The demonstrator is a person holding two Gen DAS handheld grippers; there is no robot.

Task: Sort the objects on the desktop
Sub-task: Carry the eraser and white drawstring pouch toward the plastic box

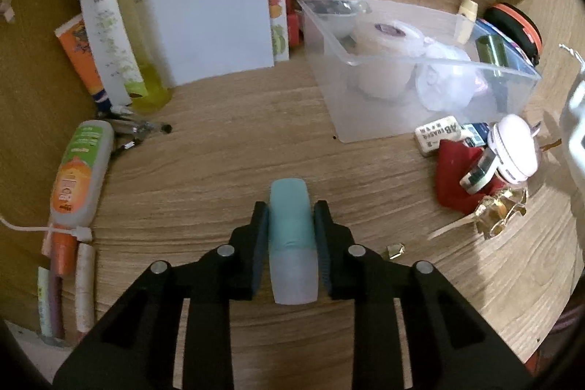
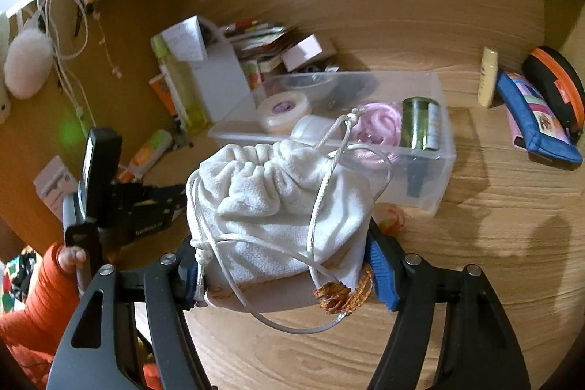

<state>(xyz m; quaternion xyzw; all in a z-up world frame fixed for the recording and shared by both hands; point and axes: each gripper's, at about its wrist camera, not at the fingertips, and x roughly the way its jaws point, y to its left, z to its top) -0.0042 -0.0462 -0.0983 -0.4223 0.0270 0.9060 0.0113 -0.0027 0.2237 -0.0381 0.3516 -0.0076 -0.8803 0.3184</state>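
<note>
The left gripper (image 1: 291, 236) is gripping a small teal tube with a frosted cap (image 1: 292, 243), jaws narrow, pads pressing on both of its sides, over the wooden desk (image 1: 226, 178). Ahead and to the right of these jaws, a clear plastic bin (image 1: 413, 68) is sitting, holding tape rolls. The right gripper (image 2: 281, 265) is clamping a white drawstring pouch (image 2: 278, 203) between its fairly wide jaws, its cords dangling over them. The same bin (image 2: 431, 178) is lying just beyond the pouch.

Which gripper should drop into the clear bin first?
Right. The right gripper holds the white pouch lifted just before the clear bin; the left gripper only clamps the teal tube on the desk.
</note>
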